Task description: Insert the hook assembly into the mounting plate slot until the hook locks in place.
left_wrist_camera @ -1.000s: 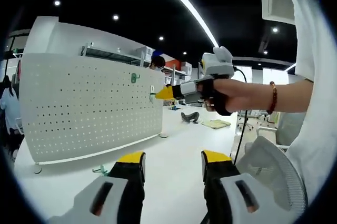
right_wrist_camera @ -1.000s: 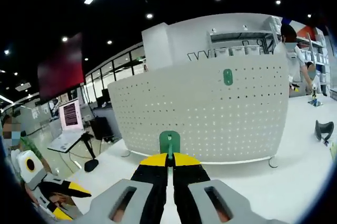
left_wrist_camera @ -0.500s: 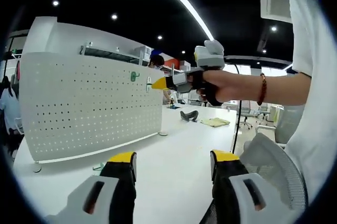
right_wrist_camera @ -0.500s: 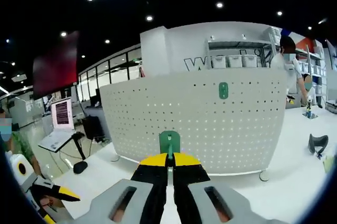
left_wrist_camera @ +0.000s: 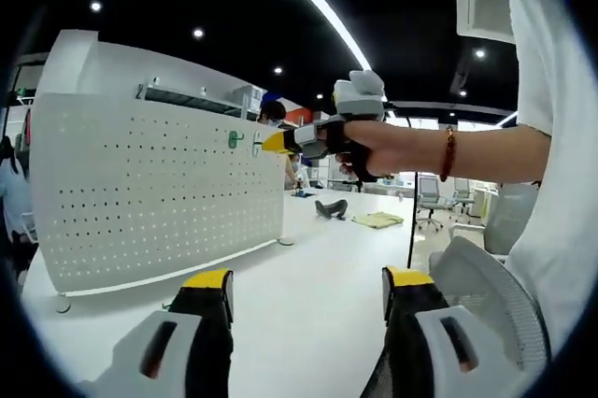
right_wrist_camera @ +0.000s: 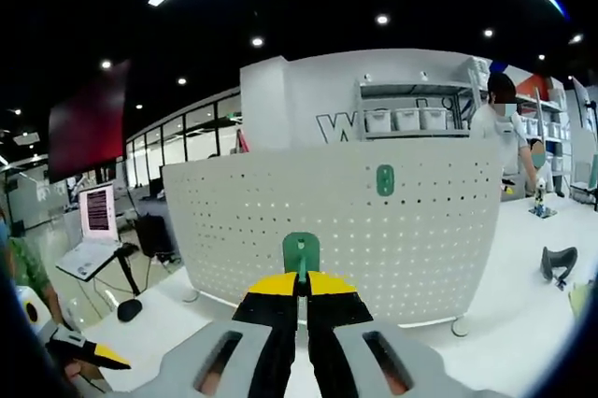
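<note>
While left tongs point(left_wrist_camera: 304, 286) gape (unladen), right tongs point(right_wrist_camera: 299, 284) pinch green hook point(right_wrist_camera: 301, 253)

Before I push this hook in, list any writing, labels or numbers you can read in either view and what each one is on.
"W": big dark letter on the white wall behind the pegboard, right gripper view; the rest of the word is hidden by shelving.
Laptop screen, right gripper view: lines of text, too small and blurred to read.
Green hook in the right gripper and green hook on the board: no readable marking.
</note>
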